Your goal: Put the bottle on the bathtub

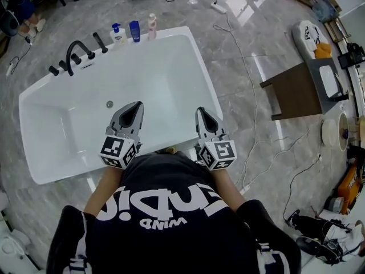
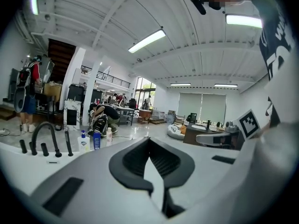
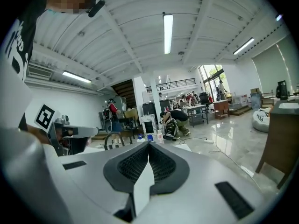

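Upright bottles (image 1: 134, 31) are seen upper left on the bathtub (image 1: 171, 32) rim, well beyond the nearer, clenched, empty left claw (image 1: 137, 105) and the equally clenched, empty right claw (image 1: 201, 111).

The only lettering that can be read is on the person's black shirt (image 1: 171, 210), at 6 o'clock in the head view. There a small white line (image 1: 164, 224), seen upside down, spells WIND. Just above it runs a row of much larger white letters (image 1: 165, 201), also upside down and bent by the cloth, which cannot be made out for certain. The cube (image 1: 118, 150) on the left gripper (image 1: 137, 104), at 8 o'clock, and the cube (image 1: 219, 154) on the right gripper (image 1: 201, 111), at 4 o'clock, carry black-and-white square markers with no letters. The labels on the three bottles (image 1: 134, 31) on the bathtub (image 1: 171, 32) rim, at 11 o'clock, are too small to read.
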Demonstrator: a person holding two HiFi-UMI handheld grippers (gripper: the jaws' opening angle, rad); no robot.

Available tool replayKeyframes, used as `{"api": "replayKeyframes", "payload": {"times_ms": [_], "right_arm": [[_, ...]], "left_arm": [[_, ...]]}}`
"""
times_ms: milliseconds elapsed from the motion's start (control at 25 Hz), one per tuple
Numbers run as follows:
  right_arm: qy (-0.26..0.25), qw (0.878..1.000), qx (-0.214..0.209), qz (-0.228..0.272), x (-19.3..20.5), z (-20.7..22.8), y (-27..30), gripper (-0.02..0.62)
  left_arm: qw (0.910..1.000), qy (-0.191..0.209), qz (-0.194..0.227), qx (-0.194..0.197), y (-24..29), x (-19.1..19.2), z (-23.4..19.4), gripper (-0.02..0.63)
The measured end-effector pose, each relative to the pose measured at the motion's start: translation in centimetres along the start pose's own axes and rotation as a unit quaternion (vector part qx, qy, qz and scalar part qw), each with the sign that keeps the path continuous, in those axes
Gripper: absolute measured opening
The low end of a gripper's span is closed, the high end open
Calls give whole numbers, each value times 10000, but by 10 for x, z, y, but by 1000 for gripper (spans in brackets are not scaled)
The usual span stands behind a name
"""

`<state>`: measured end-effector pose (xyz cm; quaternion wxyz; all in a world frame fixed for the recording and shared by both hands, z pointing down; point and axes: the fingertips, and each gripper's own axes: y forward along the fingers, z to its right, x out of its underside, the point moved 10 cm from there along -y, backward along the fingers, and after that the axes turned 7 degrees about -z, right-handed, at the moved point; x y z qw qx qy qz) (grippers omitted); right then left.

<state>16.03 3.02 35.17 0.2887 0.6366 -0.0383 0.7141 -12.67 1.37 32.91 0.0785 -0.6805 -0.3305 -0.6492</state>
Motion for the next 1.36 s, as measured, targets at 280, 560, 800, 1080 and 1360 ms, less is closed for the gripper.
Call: {"api": "replayKeyframes", "payload": {"times_ms": [280, 560, 800, 1080, 1360], "right_arm": [[-93, 9999, -9, -47, 10, 3, 4, 23], [-139, 9999, -55, -68, 10, 1, 5, 23], [-113, 9999, -76, -65, 13, -1, 6, 23], [-109, 9998, -64, -121, 14, -1, 8, 23], [-111, 9998, -99, -147, 15, -3, 12, 23]], "left_arm": [[9999, 31, -33, -98, 2, 18, -8, 9], [9999, -91, -26, -63, 5, 16, -5, 9], [9998, -188, -40, -58, 5, 20, -4, 9], [9996, -267, -79, -83, 4, 20, -9, 9], [9995, -291, -88, -90, 2, 18, -14, 9]]}}
